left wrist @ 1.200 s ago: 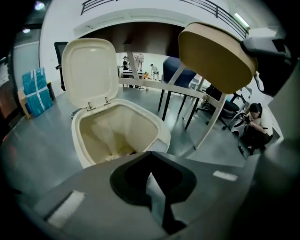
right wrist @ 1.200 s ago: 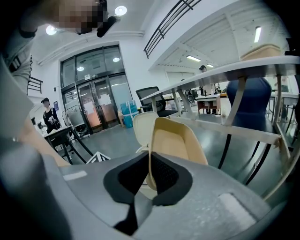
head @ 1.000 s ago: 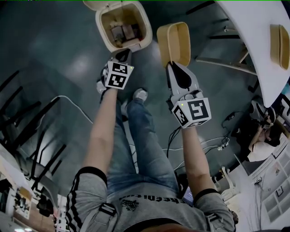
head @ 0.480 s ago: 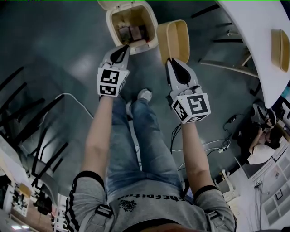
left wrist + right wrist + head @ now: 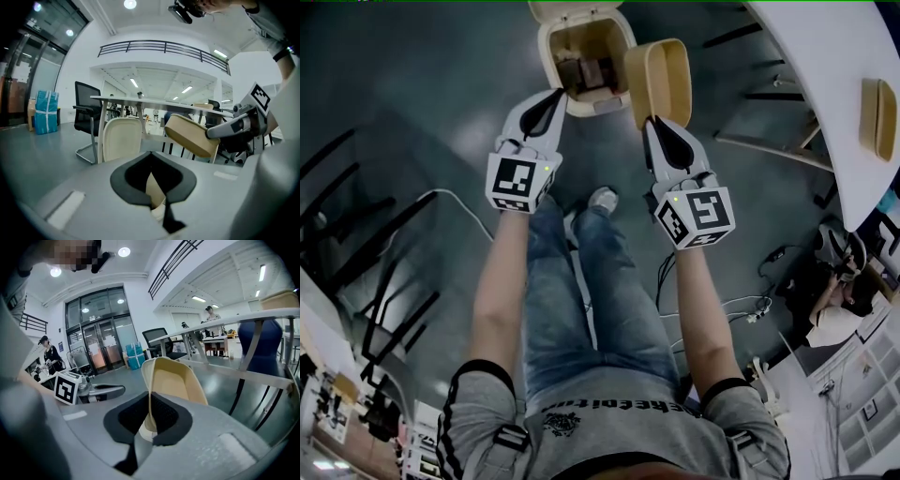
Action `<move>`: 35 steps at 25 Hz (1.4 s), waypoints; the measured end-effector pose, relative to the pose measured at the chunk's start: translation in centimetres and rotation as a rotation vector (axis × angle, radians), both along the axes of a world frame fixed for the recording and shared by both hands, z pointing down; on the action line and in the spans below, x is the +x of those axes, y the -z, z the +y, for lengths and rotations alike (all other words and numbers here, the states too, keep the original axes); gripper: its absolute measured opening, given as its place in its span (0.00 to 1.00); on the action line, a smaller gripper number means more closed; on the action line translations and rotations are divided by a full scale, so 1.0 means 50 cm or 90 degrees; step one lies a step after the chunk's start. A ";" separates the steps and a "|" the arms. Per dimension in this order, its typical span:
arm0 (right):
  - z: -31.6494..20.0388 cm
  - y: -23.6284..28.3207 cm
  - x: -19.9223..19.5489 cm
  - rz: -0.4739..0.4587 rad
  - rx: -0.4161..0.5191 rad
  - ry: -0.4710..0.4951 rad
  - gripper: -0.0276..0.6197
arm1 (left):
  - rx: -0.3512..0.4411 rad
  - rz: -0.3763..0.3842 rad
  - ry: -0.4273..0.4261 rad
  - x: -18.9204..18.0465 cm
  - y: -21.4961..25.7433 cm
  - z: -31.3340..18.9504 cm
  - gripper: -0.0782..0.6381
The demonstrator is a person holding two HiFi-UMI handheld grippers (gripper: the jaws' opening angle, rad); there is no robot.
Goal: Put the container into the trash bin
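Right gripper (image 5: 653,122) up front, jaws clamped tight on the near rim of the tan container (image 5: 659,80). The trash bin (image 5: 546,52) stands open on the floor (image 5: 422,84), dark items inside. The container hangs on edge just beside the bin's right rim, not in it. Left gripper (image 5: 555,95): jaws together, empty, tip by the bin's front rim.

White table (image 5: 816,66), black office chair (image 5: 86,115), cables (image 5: 741,302) on grey floor (image 5: 412,84), blue bags (image 5: 47,112), glass doors (image 5: 96,350)
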State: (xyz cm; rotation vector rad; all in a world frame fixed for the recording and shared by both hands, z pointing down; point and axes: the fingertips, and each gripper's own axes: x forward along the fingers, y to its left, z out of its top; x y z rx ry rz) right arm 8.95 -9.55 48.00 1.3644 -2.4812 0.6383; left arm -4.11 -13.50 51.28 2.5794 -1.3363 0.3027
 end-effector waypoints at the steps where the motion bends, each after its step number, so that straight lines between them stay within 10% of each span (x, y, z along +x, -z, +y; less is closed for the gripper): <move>1: -0.004 0.000 -0.004 -0.001 0.000 0.001 0.07 | 0.010 0.004 0.001 -0.005 0.012 -0.002 0.11; 8: -0.029 -0.010 -0.036 -0.001 -0.003 0.016 0.07 | 0.078 0.038 0.008 -0.041 0.092 -0.018 0.11; 35: -0.148 -0.261 -0.127 0.070 -0.136 0.079 0.07 | 0.093 0.065 -0.006 -0.133 0.104 -0.043 0.11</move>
